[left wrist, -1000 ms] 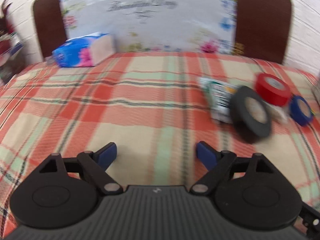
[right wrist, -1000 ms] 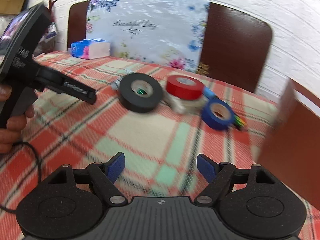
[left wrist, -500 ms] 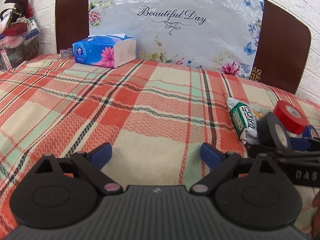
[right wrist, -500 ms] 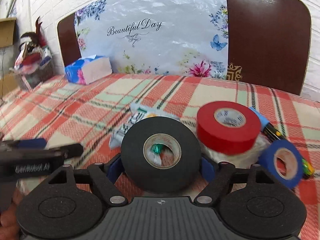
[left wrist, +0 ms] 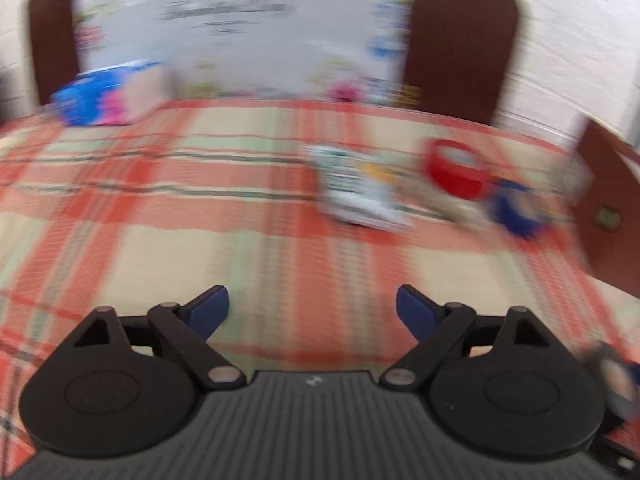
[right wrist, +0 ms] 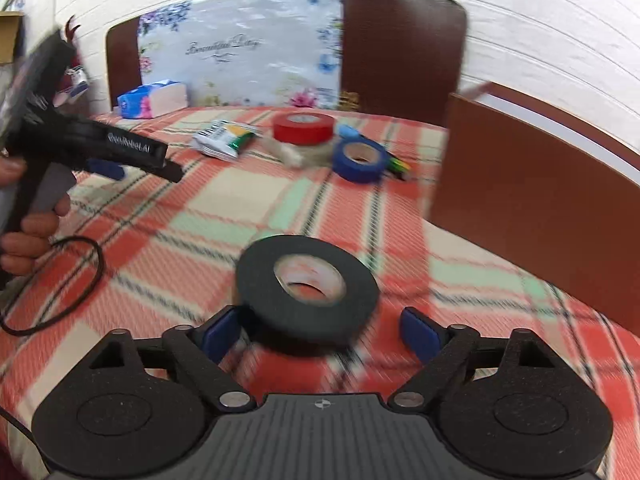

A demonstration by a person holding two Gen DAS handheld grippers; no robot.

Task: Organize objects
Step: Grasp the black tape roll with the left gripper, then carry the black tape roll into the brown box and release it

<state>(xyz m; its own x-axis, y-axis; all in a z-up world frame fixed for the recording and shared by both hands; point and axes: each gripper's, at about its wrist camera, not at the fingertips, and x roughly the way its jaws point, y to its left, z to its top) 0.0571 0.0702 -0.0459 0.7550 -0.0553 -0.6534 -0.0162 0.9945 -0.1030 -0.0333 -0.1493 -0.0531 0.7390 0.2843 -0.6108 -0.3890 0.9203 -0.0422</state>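
A black tape roll [right wrist: 307,285] lies flat on the plaid cloth [right wrist: 248,184], just in front of my right gripper [right wrist: 320,330], whose jaws stand wide and hold nothing. Farther back sit a red tape roll [right wrist: 303,127] on a clear roll, a blue tape roll [right wrist: 359,161], a green-white packet [right wrist: 223,139] and pens [right wrist: 396,166]. My left gripper [left wrist: 313,312] is open and empty over bare cloth; its view is blurred, showing the packet [left wrist: 356,192], red roll [left wrist: 456,168] and blue roll [left wrist: 516,208]. It also shows in the right wrist view [right wrist: 120,168], at the left.
A tissue pack [right wrist: 152,100] stands at the far left by a floral board [right wrist: 240,48] and brown chair backs. A brown panel [right wrist: 532,196] rises at the right table edge. A black cable [right wrist: 68,280] loops on the cloth at the left.
The black roll, upright between my right jaws half a second ago, now lies flat on the cloth nearer the front. My right gripper has pulled back from the pile. The left view swings fast.
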